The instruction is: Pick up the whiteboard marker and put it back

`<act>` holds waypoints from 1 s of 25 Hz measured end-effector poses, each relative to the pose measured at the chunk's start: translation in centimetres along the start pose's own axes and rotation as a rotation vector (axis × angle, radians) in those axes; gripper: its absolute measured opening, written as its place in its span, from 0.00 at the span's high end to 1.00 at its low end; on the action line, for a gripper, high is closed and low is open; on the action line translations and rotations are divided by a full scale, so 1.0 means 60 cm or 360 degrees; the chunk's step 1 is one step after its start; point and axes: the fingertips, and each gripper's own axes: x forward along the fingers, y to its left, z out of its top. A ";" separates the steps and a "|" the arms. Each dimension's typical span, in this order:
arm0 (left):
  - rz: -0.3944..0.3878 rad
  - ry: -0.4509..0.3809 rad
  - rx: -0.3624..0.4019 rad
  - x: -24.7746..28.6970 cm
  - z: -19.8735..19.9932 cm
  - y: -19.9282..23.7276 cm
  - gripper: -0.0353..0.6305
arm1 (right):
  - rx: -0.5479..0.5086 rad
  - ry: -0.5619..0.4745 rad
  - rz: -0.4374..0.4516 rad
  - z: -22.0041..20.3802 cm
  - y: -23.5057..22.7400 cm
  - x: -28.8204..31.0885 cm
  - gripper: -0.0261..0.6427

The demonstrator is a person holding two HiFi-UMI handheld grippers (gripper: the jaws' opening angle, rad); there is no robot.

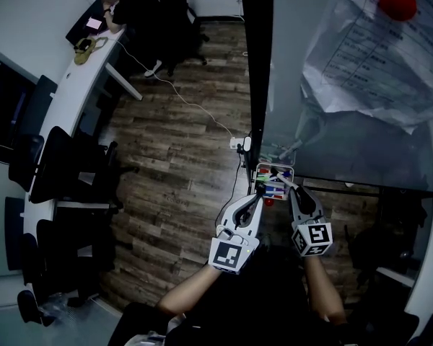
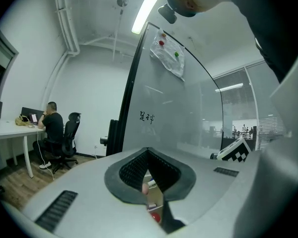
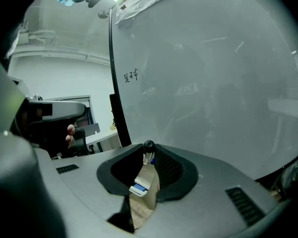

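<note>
A small tray of coloured markers hangs at the foot of the glass whiteboard. My right gripper is over the tray's right side, shut on a whiteboard marker. In the right gripper view the whiteboard marker stands between the pads, white-bodied with a blue label, its black cap sticking up past the tips of the right gripper. My left gripper hovers at the tray's left edge, shut and empty. Through the slit below the left gripper, bits of the tray show.
Papers hang on the board under a red magnet. A person sits at a long white desk to the far left, with several office chairs along it. A white cable and power strip lie on the wood floor.
</note>
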 end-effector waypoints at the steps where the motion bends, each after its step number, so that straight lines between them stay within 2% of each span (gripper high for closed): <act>1: -0.0001 -0.0004 0.0005 -0.001 0.001 0.000 0.93 | -0.0003 -0.0006 -0.0005 0.002 0.000 -0.002 0.84; 11: 0.0020 -0.0044 0.0045 -0.013 0.017 -0.005 0.93 | -0.0020 -0.0068 -0.0027 0.023 0.006 -0.029 0.85; 14: -0.0002 -0.0055 0.0097 -0.015 0.020 -0.011 0.93 | -0.0034 -0.0093 -0.0029 0.029 0.009 -0.037 0.85; 18: 0.0001 -0.0091 0.0053 -0.020 0.028 -0.021 0.93 | -0.0064 -0.0128 -0.0028 0.035 0.018 -0.052 0.85; 25: -0.0014 -0.0096 0.0094 -0.035 0.028 -0.034 0.93 | -0.0151 -0.0181 -0.0043 0.051 0.034 -0.083 0.85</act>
